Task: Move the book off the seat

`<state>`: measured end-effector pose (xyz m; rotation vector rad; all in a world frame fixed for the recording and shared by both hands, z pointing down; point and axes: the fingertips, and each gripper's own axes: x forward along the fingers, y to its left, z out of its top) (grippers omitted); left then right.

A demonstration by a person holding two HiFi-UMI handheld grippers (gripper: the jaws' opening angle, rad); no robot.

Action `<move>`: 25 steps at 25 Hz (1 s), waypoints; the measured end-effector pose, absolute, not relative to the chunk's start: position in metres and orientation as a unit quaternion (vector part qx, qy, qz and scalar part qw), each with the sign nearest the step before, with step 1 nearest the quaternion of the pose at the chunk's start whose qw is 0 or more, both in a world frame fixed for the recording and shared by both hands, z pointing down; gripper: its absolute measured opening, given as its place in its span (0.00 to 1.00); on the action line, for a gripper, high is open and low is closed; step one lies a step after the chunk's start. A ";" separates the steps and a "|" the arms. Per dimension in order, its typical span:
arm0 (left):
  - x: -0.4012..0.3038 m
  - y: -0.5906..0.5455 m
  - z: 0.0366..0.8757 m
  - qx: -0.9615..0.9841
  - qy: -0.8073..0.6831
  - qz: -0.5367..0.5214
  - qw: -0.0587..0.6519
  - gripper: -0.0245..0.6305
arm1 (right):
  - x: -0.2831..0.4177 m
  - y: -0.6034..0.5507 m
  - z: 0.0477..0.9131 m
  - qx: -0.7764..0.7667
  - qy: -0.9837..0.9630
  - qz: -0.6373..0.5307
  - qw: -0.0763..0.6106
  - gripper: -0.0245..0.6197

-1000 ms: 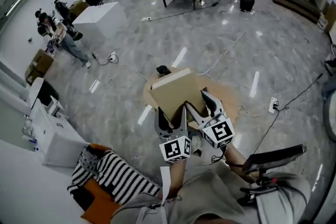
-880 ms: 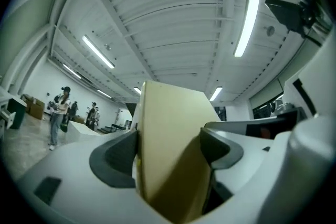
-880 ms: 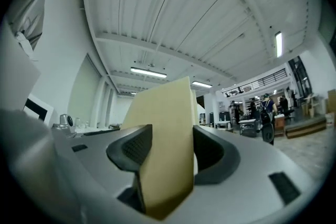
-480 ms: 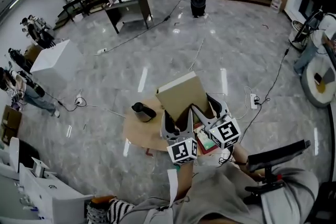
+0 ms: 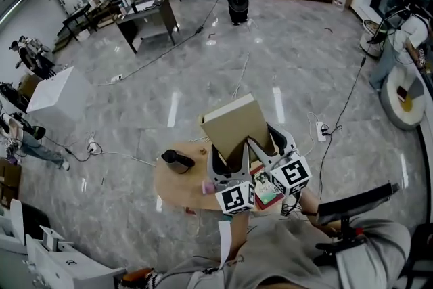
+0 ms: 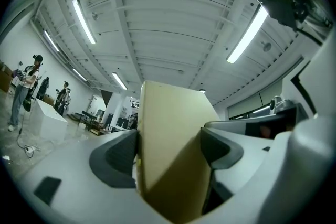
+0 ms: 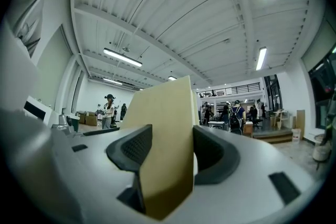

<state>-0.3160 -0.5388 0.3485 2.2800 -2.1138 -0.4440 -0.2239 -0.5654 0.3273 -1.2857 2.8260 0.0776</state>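
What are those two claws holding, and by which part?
Both hold one tan book: the left gripper and the right gripper sit side by side on its edge nearest the person, each with jaws pressed against its two covers.

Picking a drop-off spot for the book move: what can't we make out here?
Seat: not identifiable in any view.
Coloured items on the round table: head view, partly hidden by the left gripper and right gripper.
Dark object on the table: head view, too small to name.
Book title: no view shows print; gripper views face the ceiling.
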 end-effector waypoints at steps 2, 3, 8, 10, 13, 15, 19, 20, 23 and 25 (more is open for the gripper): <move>-0.305 -0.545 0.342 0.723 -0.678 -0.133 -0.004 0.63 | -0.213 -0.573 0.323 -0.410 0.912 0.017 0.026 0.39; -0.299 -0.548 0.338 0.719 -0.683 -0.130 -0.007 0.63 | -0.208 -0.578 0.319 -0.404 0.914 0.016 0.028 0.39; -0.280 -0.557 0.312 0.700 -0.703 -0.127 -0.029 0.63 | -0.190 -0.591 0.295 -0.375 0.926 0.023 0.047 0.39; -0.275 -0.557 0.307 0.697 -0.704 -0.126 -0.047 0.63 | -0.185 -0.592 0.291 -0.369 0.927 0.028 0.061 0.39; -0.262 -0.555 0.298 0.694 -0.707 -0.125 -0.065 0.63 | -0.172 -0.591 0.283 -0.362 0.928 0.033 0.080 0.39; -0.254 -0.557 0.291 0.689 -0.711 -0.124 -0.071 0.63 | -0.164 -0.593 0.277 -0.356 0.930 0.034 0.086 0.39; -0.250 -0.557 0.293 0.683 -0.717 -0.119 -0.070 0.63 | -0.161 -0.596 0.279 -0.349 0.932 0.028 0.088 0.39; -0.250 -0.557 0.294 0.683 -0.717 -0.118 -0.069 0.63 | -0.161 -0.595 0.280 -0.349 0.932 0.028 0.089 0.39; -0.250 -0.559 0.299 0.684 -0.717 -0.118 -0.065 0.63 | -0.161 -0.597 0.285 -0.351 0.932 0.028 0.086 0.39; -0.248 -0.560 0.305 0.686 -0.715 -0.117 -0.062 0.63 | -0.158 -0.598 0.291 -0.353 0.932 0.027 0.082 0.39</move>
